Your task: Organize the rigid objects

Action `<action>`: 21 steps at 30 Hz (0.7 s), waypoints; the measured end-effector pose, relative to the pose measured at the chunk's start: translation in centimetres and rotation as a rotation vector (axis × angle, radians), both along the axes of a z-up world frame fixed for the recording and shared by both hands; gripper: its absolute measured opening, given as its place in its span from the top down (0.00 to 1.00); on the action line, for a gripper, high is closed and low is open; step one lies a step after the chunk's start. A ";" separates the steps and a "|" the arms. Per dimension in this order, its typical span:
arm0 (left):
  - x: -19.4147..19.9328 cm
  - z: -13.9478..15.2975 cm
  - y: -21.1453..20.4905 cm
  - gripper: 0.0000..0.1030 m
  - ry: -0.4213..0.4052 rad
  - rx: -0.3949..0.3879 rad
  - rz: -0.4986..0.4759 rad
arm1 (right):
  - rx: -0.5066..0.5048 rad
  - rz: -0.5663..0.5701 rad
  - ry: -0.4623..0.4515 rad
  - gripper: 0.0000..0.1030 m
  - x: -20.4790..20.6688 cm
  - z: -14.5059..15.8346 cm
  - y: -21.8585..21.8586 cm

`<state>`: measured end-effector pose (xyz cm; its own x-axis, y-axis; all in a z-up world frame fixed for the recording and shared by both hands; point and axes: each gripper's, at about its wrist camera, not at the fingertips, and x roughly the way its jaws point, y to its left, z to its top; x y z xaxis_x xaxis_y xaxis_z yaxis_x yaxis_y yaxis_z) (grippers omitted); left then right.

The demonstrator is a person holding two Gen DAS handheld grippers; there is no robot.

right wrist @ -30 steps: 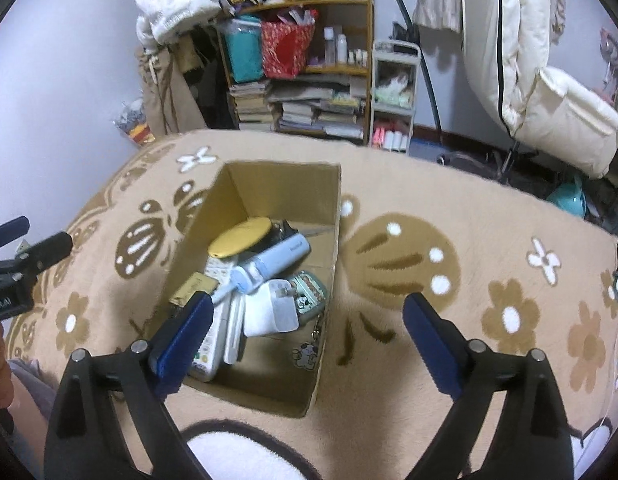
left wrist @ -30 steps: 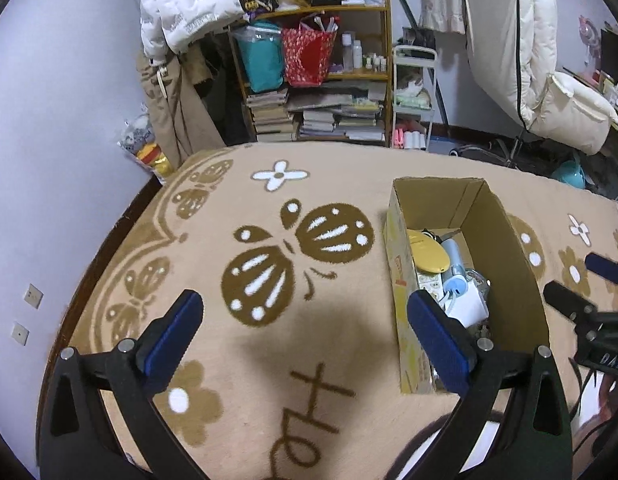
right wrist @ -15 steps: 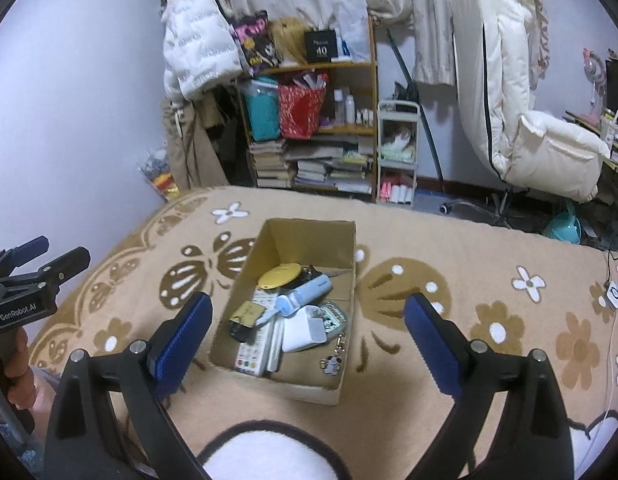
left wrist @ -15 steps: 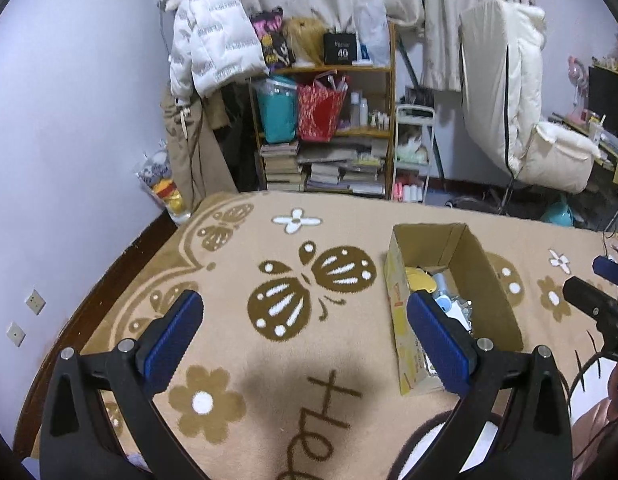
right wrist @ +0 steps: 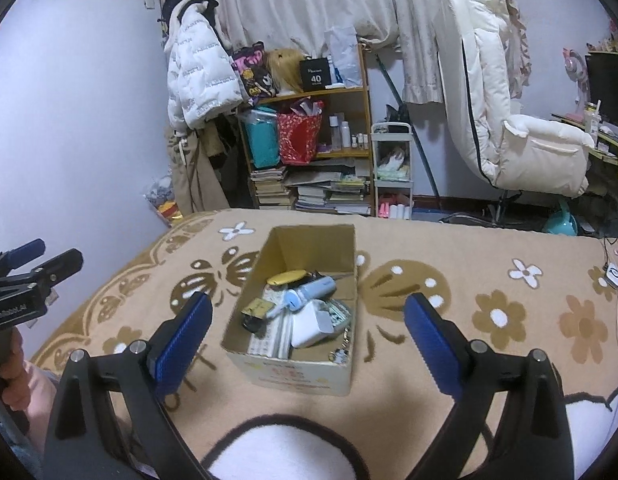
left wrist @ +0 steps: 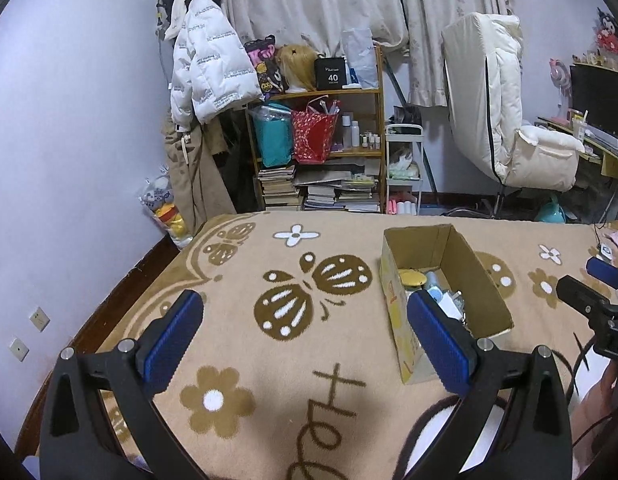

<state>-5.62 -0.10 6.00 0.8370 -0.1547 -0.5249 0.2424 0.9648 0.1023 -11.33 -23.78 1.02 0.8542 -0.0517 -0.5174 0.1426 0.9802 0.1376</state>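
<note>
The cardboard box [right wrist: 297, 320] sits on the tan blanket [right wrist: 449, 248], at 12 o'clock from the right gripper [right wrist: 307, 326] and approx. 2 o'clock from the left gripper [left wrist: 305, 336]. Inside lie a yellow round lid [right wrist: 287, 278], a pale blue bottle [right wrist: 311, 292], a white charger [right wrist: 309, 326] and other small things, all piled loose.

Both grippers are wide open and hold nothing; both hang above the blanket, apart from the box.

Risks, as I judge: the box is light and on soft bedding, so a push on its wall can tip or slide it. The pile is tangled, so one pull may drag a neighbour out w/ it. The smooth charger can slip from the pads.
</note>
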 end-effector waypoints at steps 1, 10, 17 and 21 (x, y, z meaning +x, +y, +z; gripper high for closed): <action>0.0 -0.2 0.1 0.02 0.005 -0.003 0.002 | 0.002 0.003 0.005 0.01 0.0 -0.2 0.0; 0.1 -2.9 0.4 0.02 0.028 0.034 0.041 | -0.018 0.030 0.021 0.01 -0.1 -1.5 0.6; 1.0 -3.5 0.6 0.02 0.050 0.014 0.042 | 0.007 0.035 0.050 0.01 0.2 -2.5 0.5; 1.4 -3.7 0.6 0.02 0.063 0.011 0.042 | 0.021 0.035 0.069 0.01 0.4 -3.0 0.4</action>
